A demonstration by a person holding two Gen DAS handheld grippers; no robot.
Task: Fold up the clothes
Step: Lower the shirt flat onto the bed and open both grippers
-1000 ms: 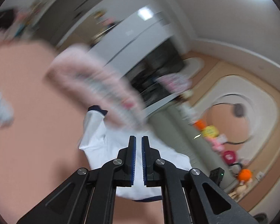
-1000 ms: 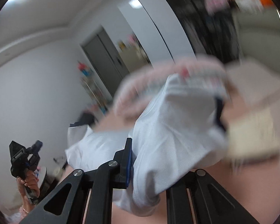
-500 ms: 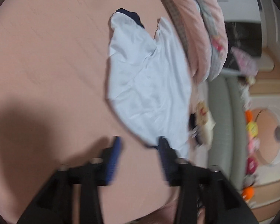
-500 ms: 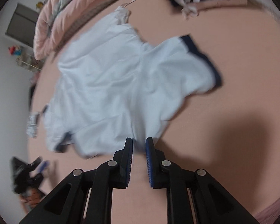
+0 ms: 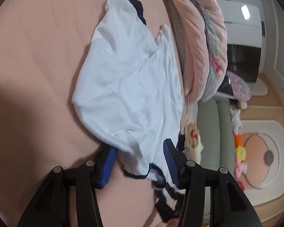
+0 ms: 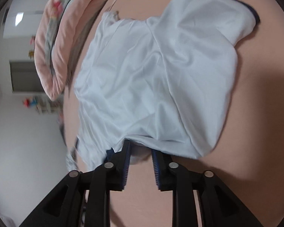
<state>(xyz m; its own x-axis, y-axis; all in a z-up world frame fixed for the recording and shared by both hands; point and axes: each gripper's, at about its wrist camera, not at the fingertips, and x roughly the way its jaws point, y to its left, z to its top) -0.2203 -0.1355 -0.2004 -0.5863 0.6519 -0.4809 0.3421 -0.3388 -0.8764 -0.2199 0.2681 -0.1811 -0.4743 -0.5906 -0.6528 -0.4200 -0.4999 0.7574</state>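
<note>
A white T-shirt with navy trim (image 5: pixel 130 87) lies spread and rumpled on the pink bedsheet (image 5: pixel 37 66), beside a rolled pink quilt (image 5: pixel 198 43). The left gripper (image 5: pixel 140 162) stands released, its jaws apart around the shirt's near hem. The right gripper (image 6: pixel 141 165) is opening, cloth edge loose between its blue pads (image 6: pixel 155 168)

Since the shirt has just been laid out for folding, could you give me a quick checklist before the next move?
1. White shirt on the pink surface: ok.
2. Shirt smooth: not ok, wrinkled, one sleeve bunched.
3. Left gripper released: ok, hem between the pads but unpressed.
4. Right gripper released: ok, jaws opening, hem at the tips.
5. Pink quilt clear of the shirt: cannot tell, it lies right alongside.
</note>
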